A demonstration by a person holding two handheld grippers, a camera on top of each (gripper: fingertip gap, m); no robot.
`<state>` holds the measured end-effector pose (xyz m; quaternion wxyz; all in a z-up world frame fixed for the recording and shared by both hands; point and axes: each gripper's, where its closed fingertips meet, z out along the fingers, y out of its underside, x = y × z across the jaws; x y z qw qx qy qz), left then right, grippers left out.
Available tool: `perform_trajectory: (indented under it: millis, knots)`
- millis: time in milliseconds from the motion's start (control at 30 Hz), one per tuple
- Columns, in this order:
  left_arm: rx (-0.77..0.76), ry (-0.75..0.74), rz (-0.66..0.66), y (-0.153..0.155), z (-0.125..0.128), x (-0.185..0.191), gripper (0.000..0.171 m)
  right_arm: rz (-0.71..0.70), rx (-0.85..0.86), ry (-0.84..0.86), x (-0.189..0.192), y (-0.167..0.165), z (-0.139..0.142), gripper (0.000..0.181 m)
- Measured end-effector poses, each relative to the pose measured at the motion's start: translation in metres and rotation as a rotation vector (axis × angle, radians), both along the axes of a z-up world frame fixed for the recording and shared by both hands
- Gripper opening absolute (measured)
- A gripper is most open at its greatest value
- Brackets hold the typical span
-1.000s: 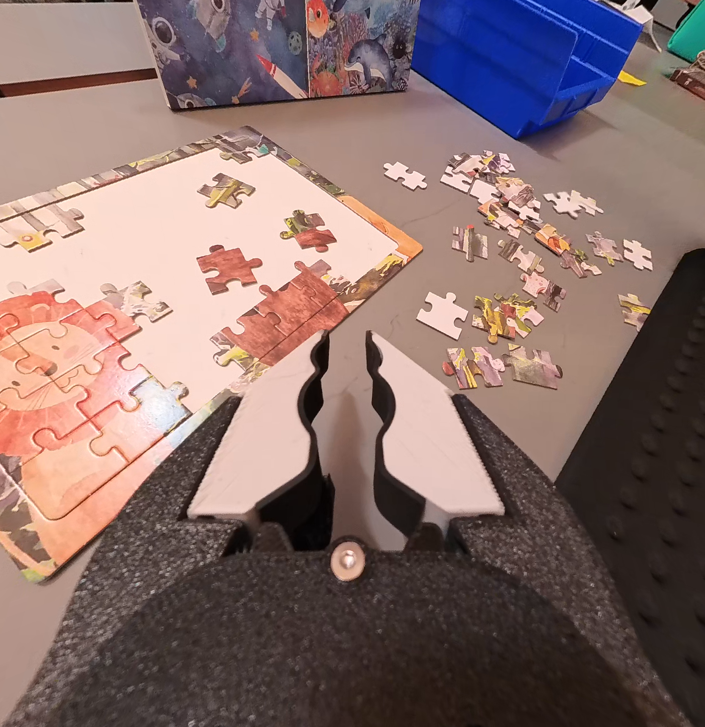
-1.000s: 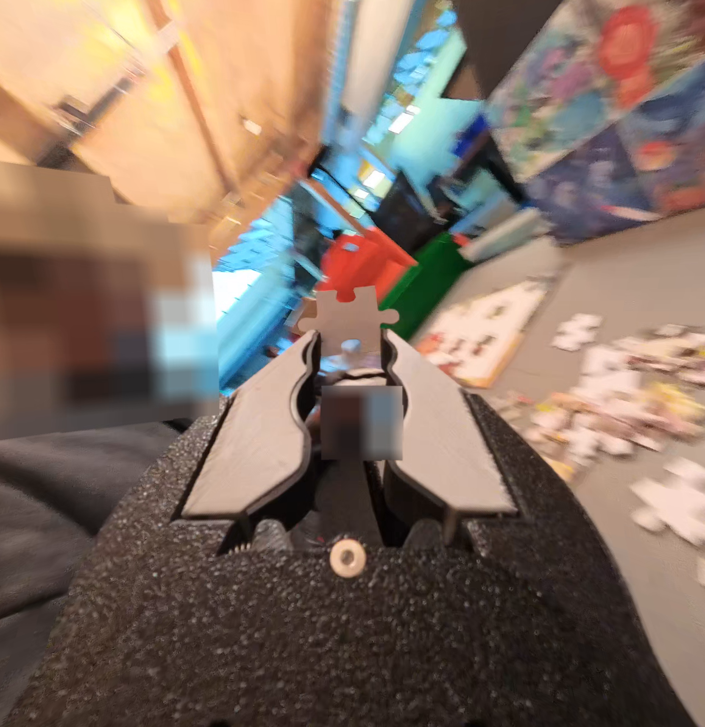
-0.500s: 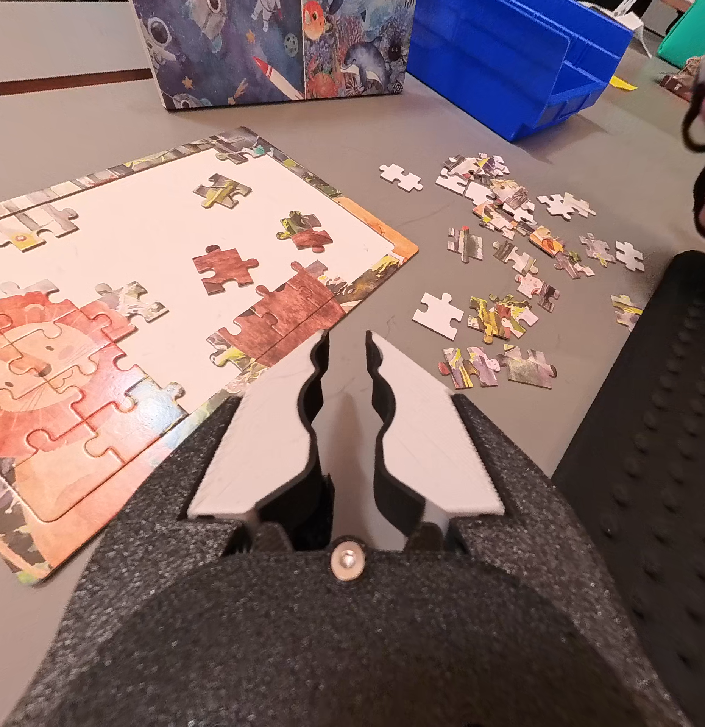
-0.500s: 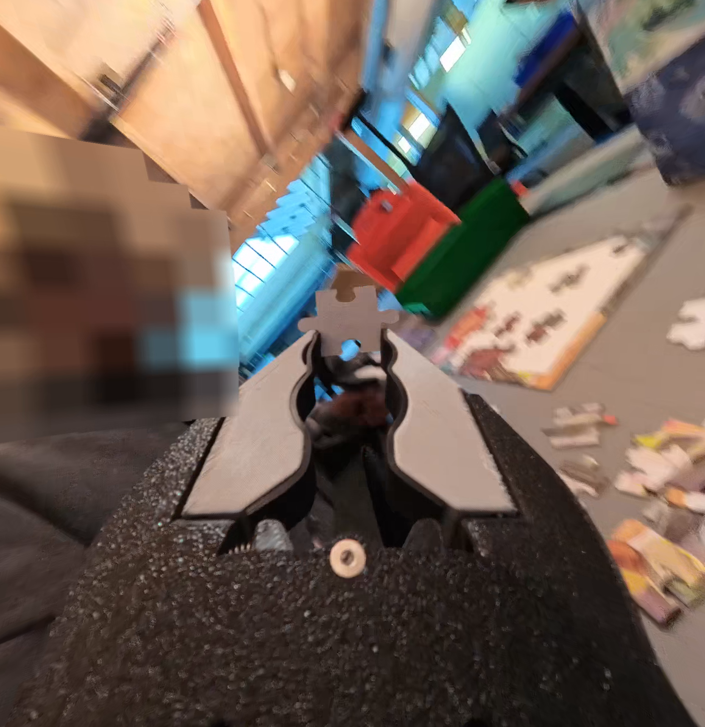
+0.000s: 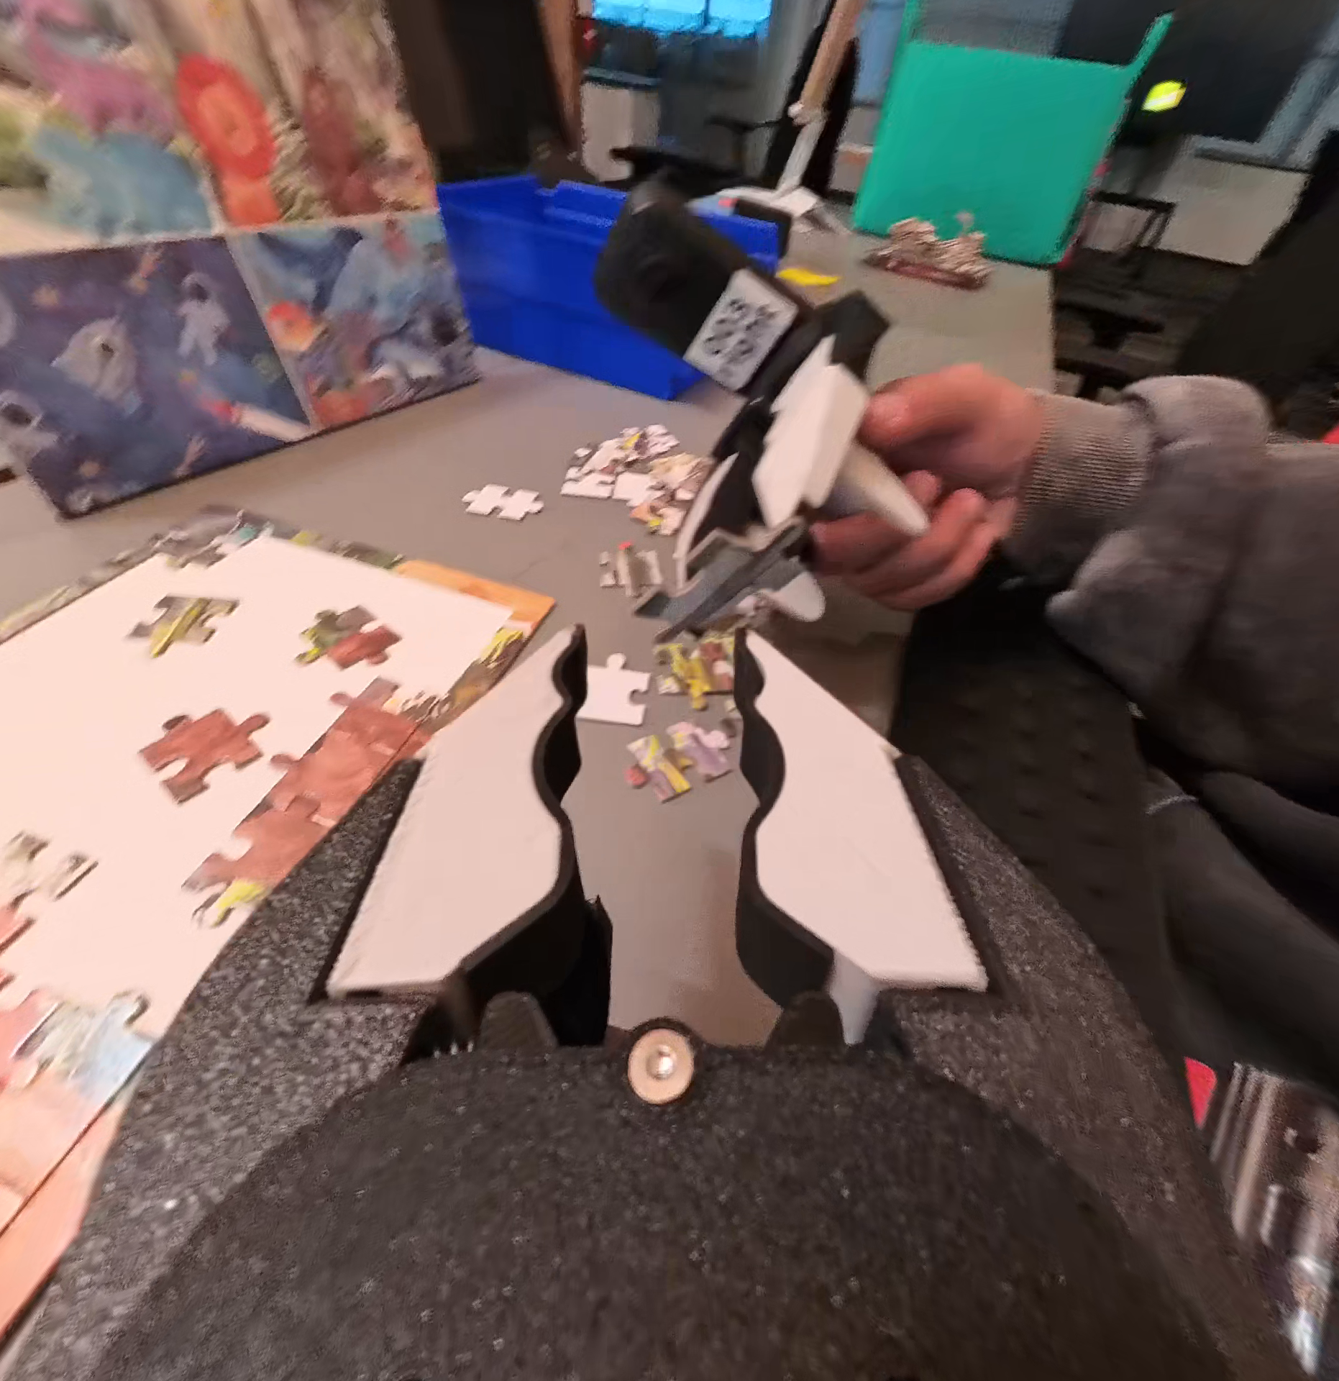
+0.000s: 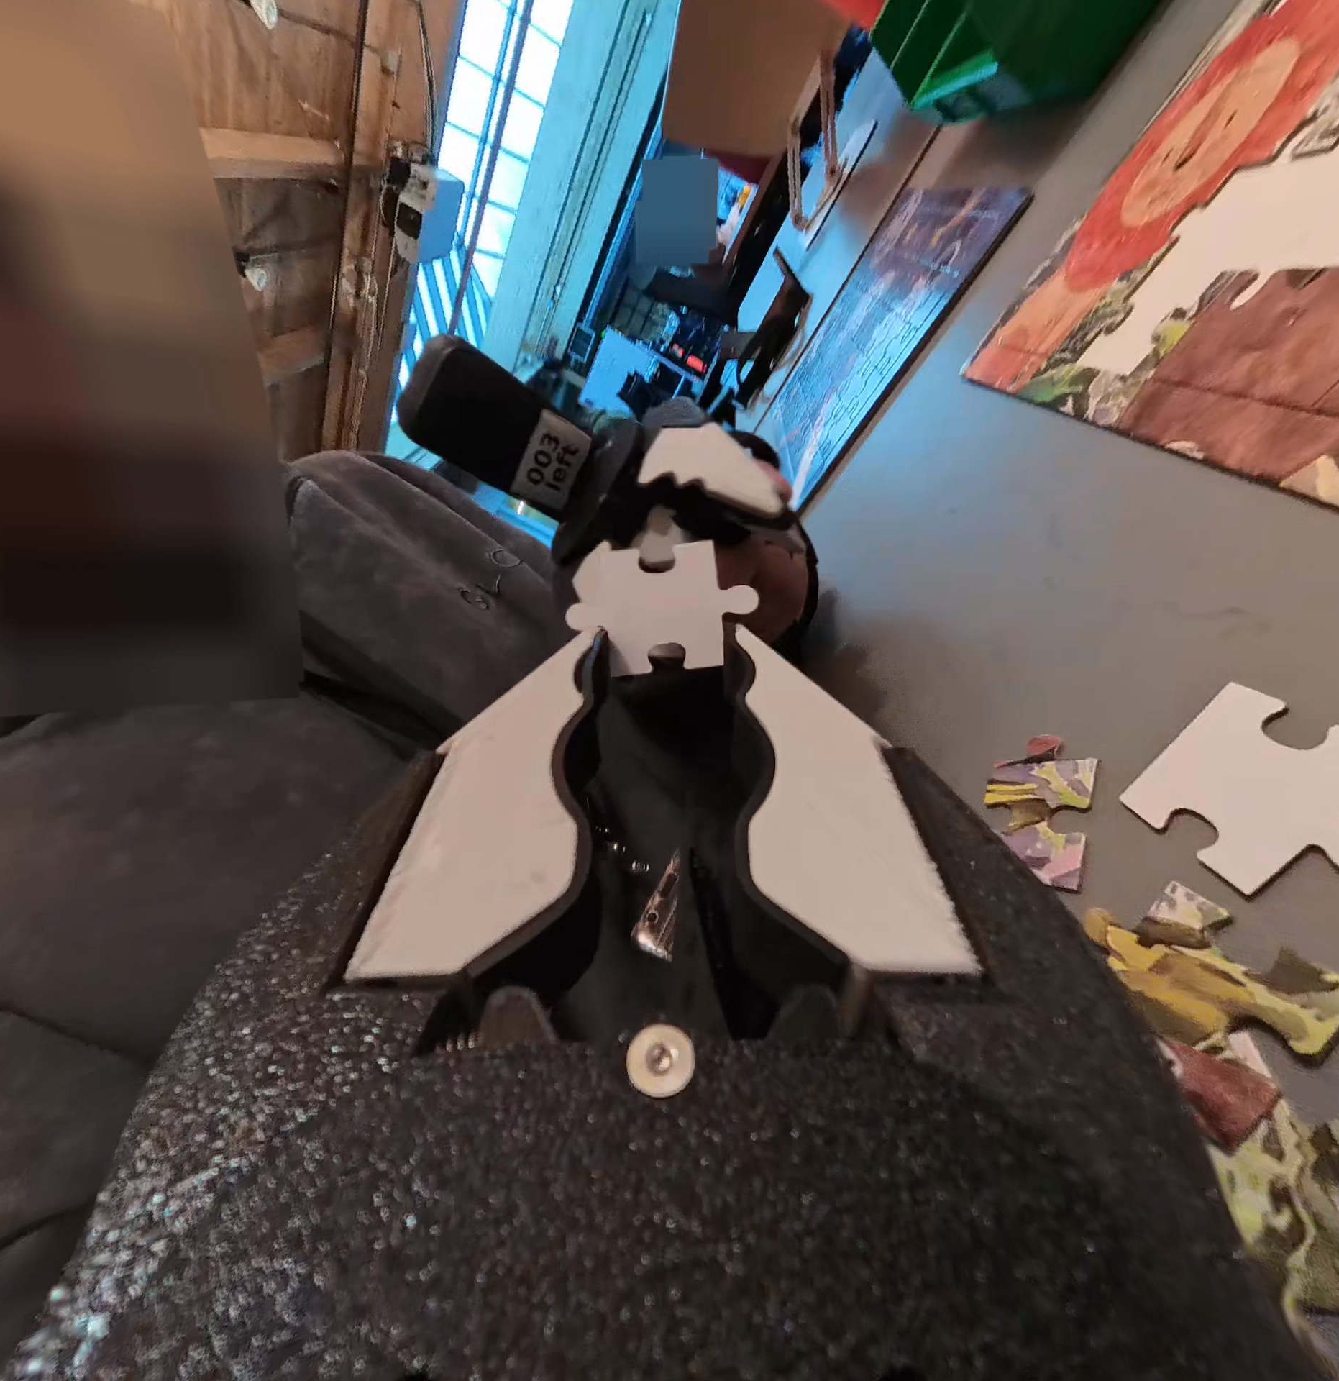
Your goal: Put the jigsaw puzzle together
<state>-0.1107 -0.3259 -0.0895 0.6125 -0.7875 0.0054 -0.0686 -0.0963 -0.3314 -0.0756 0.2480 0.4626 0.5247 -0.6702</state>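
The puzzle board (image 5: 226,657) lies at the left with a lion part, a brown part and a few single pieces on its white base; it also shows in the right wrist view (image 6: 1242,239). Loose pieces (image 5: 644,471) lie scattered on the grey table. My left gripper (image 5: 659,646) is open and empty above a face-down white piece (image 5: 614,691). My right gripper (image 6: 660,649) is shut on a puzzle piece (image 6: 651,616) with its white back showing, held up in the air. In the left wrist view a hand (image 5: 943,478) holds the right gripper (image 5: 655,609) just beyond my left fingertips.
A picture-covered puzzle box (image 5: 203,344) and a blue bin (image 5: 539,291) stand at the back, with a green bin (image 5: 988,142) farther off. A grey sleeve (image 5: 1212,583) fills the right side. A white piece (image 6: 1249,799) and coloured pieces (image 6: 1212,994) lie under my right gripper. The tips of both grippers are at nearly the same place.
My left gripper has opened wider and tilted up. My right gripper has swung round with its piece to face the left gripper, close to its tips.
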Motion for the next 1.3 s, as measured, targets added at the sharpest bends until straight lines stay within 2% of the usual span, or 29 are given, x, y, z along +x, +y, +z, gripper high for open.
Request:
perform_trajectory:
  millis: [233, 367, 500, 633, 700, 767, 833, 933, 1000, 1067, 1167, 1300]
  knots:
    - [0.130, -0.040, -0.135, -0.008, 0.026, 0.025, 0.038, 0.247, -0.049, -0.070, 0.024, -0.005, 0.006, 0.030]
    - [0.156, -0.034, -0.202, -0.013, 0.031, 0.038, 0.021, 0.326, -0.032, -0.070, 0.034, -0.011, 0.009, 0.030]
    - [0.156, -0.067, -0.237, -0.015, 0.032, 0.040, 0.002, 0.260, -0.071, -0.063, 0.026, -0.003, 0.014, 0.029]
    - [0.147, -0.109, -0.263, -0.017, 0.032, 0.041, 0.000, 0.229, -0.050, -0.052, 0.026, -0.003, 0.010, 0.027]
    - [0.129, -0.136, -0.222, -0.015, 0.029, 0.032, 0.000, 0.135, 0.014, -0.033, 0.013, 0.006, 0.004, 0.037]
    - [0.095, -0.220, -0.158, -0.012, 0.023, 0.015, 0.000, -0.050, 0.110, 0.028, -0.010, 0.026, 0.001, 0.034]
    - [0.090, -0.337, -0.075, -0.012, 0.021, -0.008, 0.000, -0.203, 0.170, 0.109, -0.027, 0.043, 0.010, 0.035]
    - [0.112, -0.547, 0.021, -0.016, 0.017, -0.040, 0.000, -0.334, 0.437, 0.256, -0.042, 0.045, 0.011, 0.034]
    - [0.124, -0.646, 0.056, -0.018, 0.014, -0.052, 0.000, -0.321, 0.576, 0.331, -0.044, 0.031, 0.010, 0.023]
    - [0.124, -0.673, 0.078, -0.019, 0.012, -0.058, 0.000, -0.299, 0.586, 0.354, -0.046, 0.017, 0.014, 0.017]
    - [0.145, -0.680, 0.066, -0.020, 0.016, -0.057, 0.000, -0.283, 0.630, 0.284, -0.050, 0.017, -0.001, 0.028]
    - [0.211, -0.769, 0.030, -0.025, 0.026, -0.060, 0.000, -0.281, 0.637, 0.298, -0.057, 0.010, -0.004, 0.025]
